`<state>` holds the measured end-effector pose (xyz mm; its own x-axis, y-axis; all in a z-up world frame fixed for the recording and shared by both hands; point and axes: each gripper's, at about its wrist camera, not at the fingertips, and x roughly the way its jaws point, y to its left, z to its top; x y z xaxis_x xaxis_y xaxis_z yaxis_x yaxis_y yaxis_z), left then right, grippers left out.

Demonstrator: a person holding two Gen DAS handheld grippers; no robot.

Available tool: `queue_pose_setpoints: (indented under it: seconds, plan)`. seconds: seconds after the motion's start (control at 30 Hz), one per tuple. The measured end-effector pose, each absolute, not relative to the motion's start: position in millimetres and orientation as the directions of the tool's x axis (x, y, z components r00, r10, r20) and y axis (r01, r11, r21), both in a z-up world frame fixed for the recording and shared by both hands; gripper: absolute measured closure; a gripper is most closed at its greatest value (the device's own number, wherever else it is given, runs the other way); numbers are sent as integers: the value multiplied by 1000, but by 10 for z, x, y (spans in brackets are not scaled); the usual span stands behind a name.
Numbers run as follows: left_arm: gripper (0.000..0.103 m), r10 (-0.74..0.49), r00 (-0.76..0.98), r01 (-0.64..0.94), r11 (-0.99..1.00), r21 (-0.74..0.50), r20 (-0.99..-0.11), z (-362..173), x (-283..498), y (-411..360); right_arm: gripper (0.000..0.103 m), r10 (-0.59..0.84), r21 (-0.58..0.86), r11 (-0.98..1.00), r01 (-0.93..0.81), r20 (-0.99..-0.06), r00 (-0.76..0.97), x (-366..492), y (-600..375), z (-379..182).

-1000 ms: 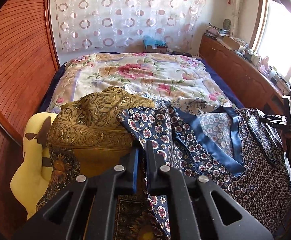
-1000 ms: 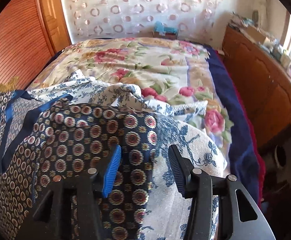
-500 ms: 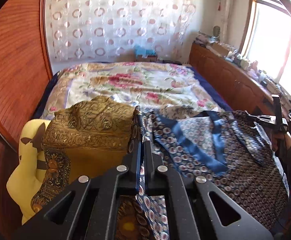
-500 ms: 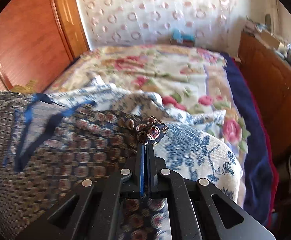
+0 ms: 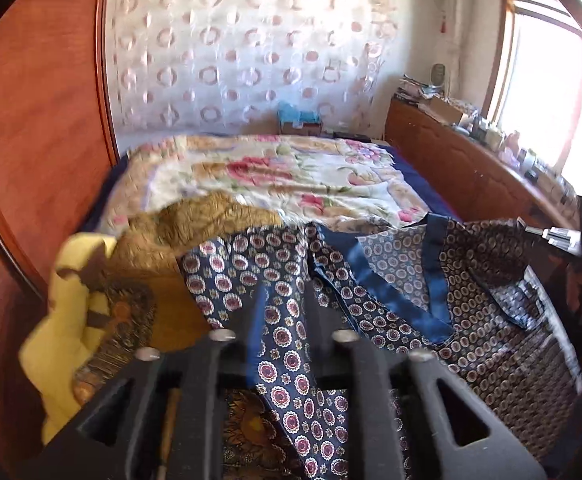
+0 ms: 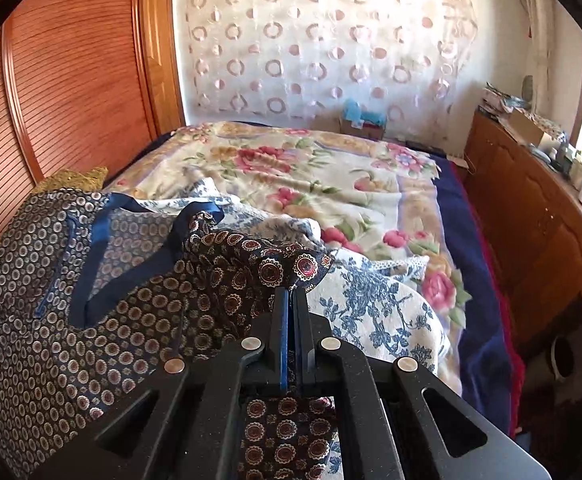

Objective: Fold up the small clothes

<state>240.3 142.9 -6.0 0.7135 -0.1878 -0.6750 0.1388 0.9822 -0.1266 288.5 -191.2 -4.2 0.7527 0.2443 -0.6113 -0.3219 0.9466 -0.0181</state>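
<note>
A navy top with round medallion print and a blue V-neck band (image 5: pixel 395 292) hangs spread between my two grippers, above the bed. My left gripper (image 5: pixel 281 308) has its jaws apart, with the top's left shoulder draped between and over them. My right gripper (image 6: pixel 290 300) is shut on the top's right shoulder (image 6: pixel 291 268). The top also shows in the right wrist view (image 6: pixel 91 304). The right gripper appears at the far right of the left wrist view (image 5: pixel 571 236).
Under the top lie a gold patterned cloth (image 5: pixel 195 224), a yellow garment (image 5: pixel 63 320) and a white cloth with blue flowers (image 6: pixel 375 312). The floral blanket (image 6: pixel 299 168) covers the bed. A wooden wardrobe (image 6: pixel 71 80) stands left, a wooden cabinet (image 6: pixel 531 208) right.
Both grippers have risen with the top, which now hangs spread out. The right gripper closed on the shoulder a second ago. The left jaws, closed half a second ago, now stand apart.
</note>
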Motion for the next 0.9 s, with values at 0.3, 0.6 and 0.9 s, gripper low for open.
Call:
queue_pose_setpoints:
  seconds: [0.3, 0.6, 0.9]
  plan:
    - [57, -118, 630, 41, 992, -119, -767, -471, 2724, 1699, 102, 229, -18, 949, -314, -644, 730, 3112, -1834, -73]
    - [58, -157, 602, 4, 981, -194, -783, -634, 2988, 1847, 102, 243, -9, 945, -328, -653, 718, 3206, -1813, -114]
    - [101, -178, 679, 79, 982, -170, -713, -316, 2689, 1671, 102, 274, 8, 942, -336, -598, 754, 3041, -1883, -49]
